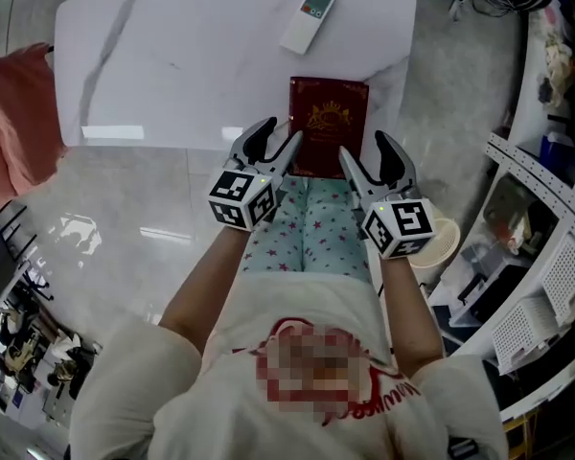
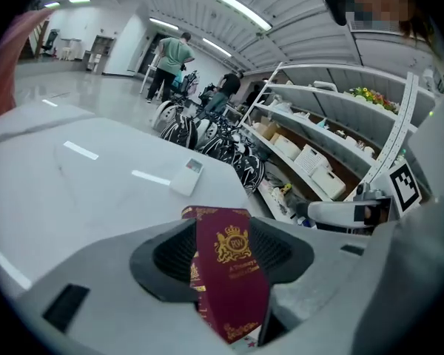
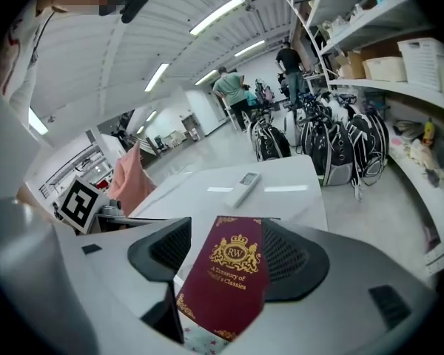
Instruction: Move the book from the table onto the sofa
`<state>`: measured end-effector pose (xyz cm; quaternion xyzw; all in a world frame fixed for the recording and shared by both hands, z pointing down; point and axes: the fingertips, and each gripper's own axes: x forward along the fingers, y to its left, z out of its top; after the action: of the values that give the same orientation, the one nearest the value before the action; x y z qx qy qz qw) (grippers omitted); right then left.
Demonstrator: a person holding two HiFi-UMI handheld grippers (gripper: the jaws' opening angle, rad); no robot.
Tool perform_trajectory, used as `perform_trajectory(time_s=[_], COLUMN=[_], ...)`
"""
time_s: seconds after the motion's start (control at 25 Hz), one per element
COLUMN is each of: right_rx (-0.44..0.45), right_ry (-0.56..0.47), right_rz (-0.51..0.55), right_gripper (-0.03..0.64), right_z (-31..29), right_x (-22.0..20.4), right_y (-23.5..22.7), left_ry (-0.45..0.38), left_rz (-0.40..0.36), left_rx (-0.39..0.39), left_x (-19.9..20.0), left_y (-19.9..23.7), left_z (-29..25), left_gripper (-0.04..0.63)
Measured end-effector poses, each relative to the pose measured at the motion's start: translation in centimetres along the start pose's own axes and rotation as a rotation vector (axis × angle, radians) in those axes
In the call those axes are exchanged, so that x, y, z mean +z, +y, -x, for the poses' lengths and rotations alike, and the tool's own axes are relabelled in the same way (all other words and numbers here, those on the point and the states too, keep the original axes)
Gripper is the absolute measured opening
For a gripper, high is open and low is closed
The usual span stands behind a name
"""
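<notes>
Closed maroon book (image 1: 329, 123) lies flat on table (image 1: 220, 56).

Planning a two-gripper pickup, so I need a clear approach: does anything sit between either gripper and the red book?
Nothing visible does. The book lies at the near edge of the table, the open left gripper and right gripper flanking its near end. The remote lies farther back.

The person wears a white short-sleeved T-shirt (image 1: 153, 381) with a red print across the chest, and pale blue-green trousers (image 1: 311, 233) dotted with small pink stars. The left gripper (image 1: 280, 132) and the right gripper (image 1: 364, 145) each have a light grey shell, black ribbed jaw pads and a white cube (image 1: 241, 197) printed with black square markers.
</notes>
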<state>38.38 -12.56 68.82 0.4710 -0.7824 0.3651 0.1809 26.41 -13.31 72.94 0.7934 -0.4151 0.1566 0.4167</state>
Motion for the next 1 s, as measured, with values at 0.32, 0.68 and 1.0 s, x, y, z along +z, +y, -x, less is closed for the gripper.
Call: perform_trajectory(time_s=[0.32,0.68,1.0], right_rx=[-0.053,-0.051,0.010], right_ry=[0.094,0.183,0.187], right_rz=[-0.087,-0.162,-0.267], right_gripper=[0.285,0.290,0.290], right_z=[-3.6,-6.0,-6.4], right_x=[-5.9,-10.9,-12.1], right_y=[-3.9,-5.5,-5.4], left_ry=[0.107,0.154,0.243], left_rz=[0.035,0.122,0.154], left_rx=[0.039,-0.021,-0.131], left_x=[-5.3,-7.9,-10.1], left_y=[3.7,4.2,2.6], left_z=[-3.0,-4.2,-4.3], left_gripper=[0.199,0.201,0.206])
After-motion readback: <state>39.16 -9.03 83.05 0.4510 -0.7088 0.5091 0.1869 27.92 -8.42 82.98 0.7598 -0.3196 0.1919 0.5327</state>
